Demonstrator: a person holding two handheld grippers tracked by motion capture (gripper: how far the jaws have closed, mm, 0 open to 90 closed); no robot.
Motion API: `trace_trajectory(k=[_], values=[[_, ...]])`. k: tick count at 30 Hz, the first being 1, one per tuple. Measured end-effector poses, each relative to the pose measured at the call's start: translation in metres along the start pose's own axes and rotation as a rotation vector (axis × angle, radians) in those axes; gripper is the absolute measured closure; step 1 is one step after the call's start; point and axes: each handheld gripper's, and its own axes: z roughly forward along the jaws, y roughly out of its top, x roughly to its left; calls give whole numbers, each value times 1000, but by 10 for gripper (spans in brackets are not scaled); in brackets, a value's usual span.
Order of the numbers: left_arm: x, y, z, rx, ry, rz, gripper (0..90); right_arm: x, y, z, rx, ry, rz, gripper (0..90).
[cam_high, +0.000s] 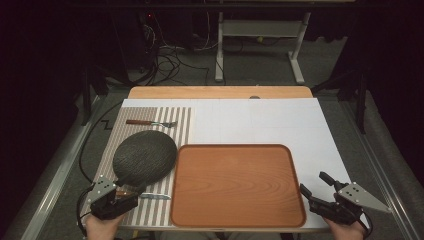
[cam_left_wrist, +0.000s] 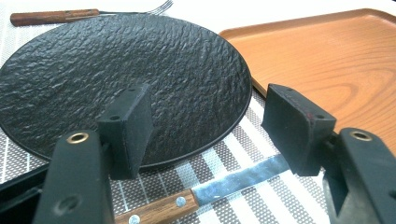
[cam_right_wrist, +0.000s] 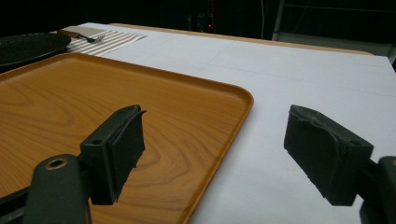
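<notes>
The left claw (cam_high: 131, 192) hangs low over the near-left corner of the surface (cam_high: 260, 120), its jaws standing wide apart with nothing pressed between them. The knife (cam_left_wrist: 219, 189) lies directly under and between those jaws, flat on the striped placemat (cam_left_wrist: 261, 205). Its long axis runs crosswise to the claw's line of sight: the wooden, riveted handle sits toward the left pad and the plain steel blade passes beneath the right pad. So the jaws already straddle it, and the coming move looks like a short drop and a squeeze across the handle or the blade's root. The left claw is by far the nearer one.

Just beyond the knife, ahead of the left claw, sits the black plate (cam_left_wrist: 121, 79), round, matte and rough-pebbled like slate. Its near rim lies close above the knife, though from this angle I cannot tell whether the two touch. Farther ahead, past the plate, a fork (cam_high: 152, 123) with a matching wooden handle lies across the placemat.

To the right of the left claw is the wooden tray (cam_high: 235, 185), a smooth rounded rectangle with a low raised lip and visible grain, bare inside.

The right claw (cam_right_wrist: 219, 149) hovers at the tray's near-right corner, jaws also wide apart and holding nothing, one pad over the tray's rim and the other over the pale surface.
</notes>
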Motion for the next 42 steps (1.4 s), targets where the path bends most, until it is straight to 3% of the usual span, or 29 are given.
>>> trace_trajectory(k=[42], values=[[-1,1,2,11,-12,6,316,2,-1,1,16,14,-15,205]])
